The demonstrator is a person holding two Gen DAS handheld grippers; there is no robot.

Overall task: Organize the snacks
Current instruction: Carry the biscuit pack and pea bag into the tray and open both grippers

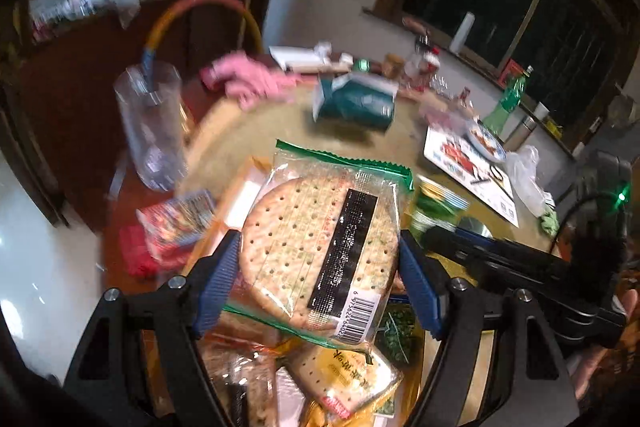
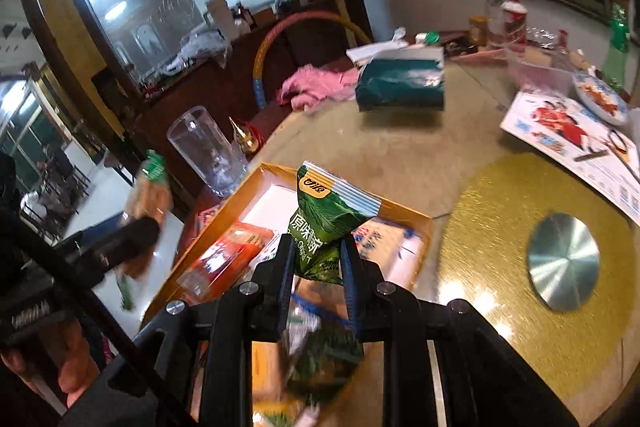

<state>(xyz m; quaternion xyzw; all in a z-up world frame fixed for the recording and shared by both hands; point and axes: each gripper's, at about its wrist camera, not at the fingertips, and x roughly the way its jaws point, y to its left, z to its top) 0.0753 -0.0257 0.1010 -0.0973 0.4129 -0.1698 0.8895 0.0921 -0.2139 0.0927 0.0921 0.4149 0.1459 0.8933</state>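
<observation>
Crackers first: your left gripper is clamped on a clear cracker packet with a green top seam, one blue pad pressing on each side of the round biscuits, so the jaws stand wide around it. The packet hangs above the orange snack box, where more wrapped biscuits and a yellow-labelled packet lie heaped.

Your right gripper is pinched tight on a green snack bag, with the jaws closed on its lower half while its striped top seam sticks up past the fingertips. This bag also sits over the orange box, which holds a red packet and a white-and-blue one.

Just beside the box, towards the table edge, you have a clear glass tumbler. Farther out on the round table lies a dark green tissue pack, with a pink cloth to its left. To the right sit a gold mat with a metal disc at its middle, and a printed sheet.
</observation>
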